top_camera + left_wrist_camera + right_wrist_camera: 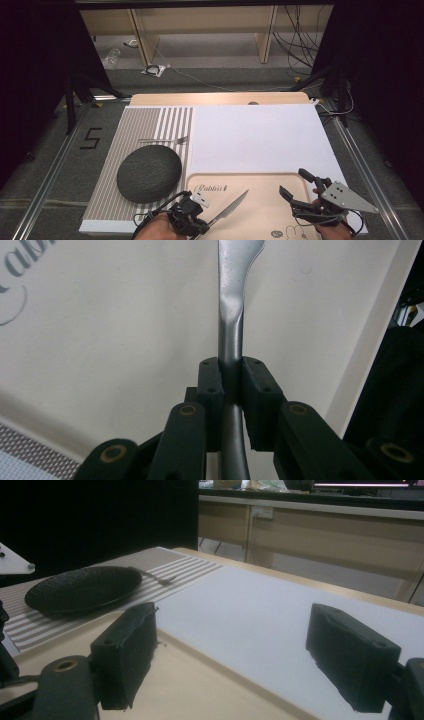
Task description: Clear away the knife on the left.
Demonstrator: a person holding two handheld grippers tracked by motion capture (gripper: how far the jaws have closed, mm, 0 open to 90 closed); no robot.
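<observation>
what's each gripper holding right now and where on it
The left gripper is shut on the knife, clamped across its handle just behind the blade. The right gripper is open and holds nothing.

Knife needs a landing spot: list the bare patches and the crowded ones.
Free: the white sheet between striped mat and right edge; the tray middle, between the claws. Crowded: the mat, with plate and fork; the tray's near corners, under left claw with knife and right claw.

Plate (149, 173) left of tray (260, 210); fork (165, 140) behind plate.
</observation>
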